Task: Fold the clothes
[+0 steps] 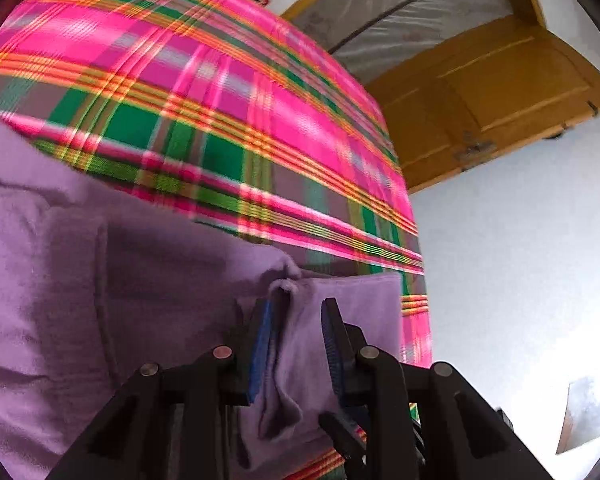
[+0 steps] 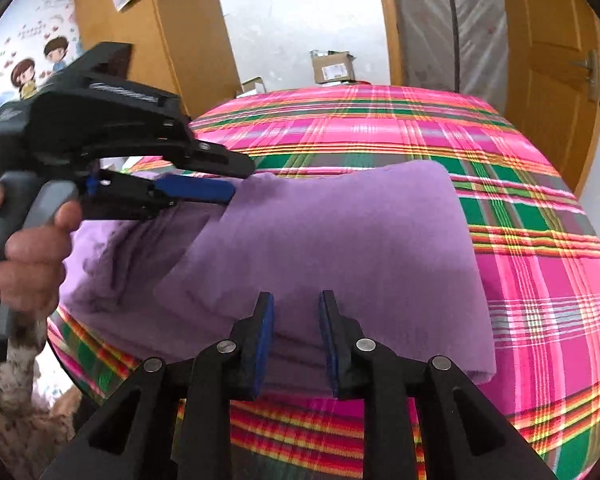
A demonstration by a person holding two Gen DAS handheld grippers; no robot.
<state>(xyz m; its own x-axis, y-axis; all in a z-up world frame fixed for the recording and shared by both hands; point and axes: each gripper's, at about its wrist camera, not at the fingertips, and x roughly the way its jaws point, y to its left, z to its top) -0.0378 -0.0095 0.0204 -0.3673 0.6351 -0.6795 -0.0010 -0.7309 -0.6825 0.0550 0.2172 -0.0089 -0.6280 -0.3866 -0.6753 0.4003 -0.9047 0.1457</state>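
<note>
Holding a bunched edge of the purple garment (image 1: 292, 344), the left gripper (image 1: 296, 344) has its jaws pinching that fold. Right gripper (image 2: 296, 340) is spread, nothing between the pads, hovering just over the garment's near edge. Garment lies on the plaid bedcover (image 2: 540, 280), straight ahead of the right tongs, long axis running left-right across them. Left tongs sit at its left end, so that hand likely leads the next fold.
</note>
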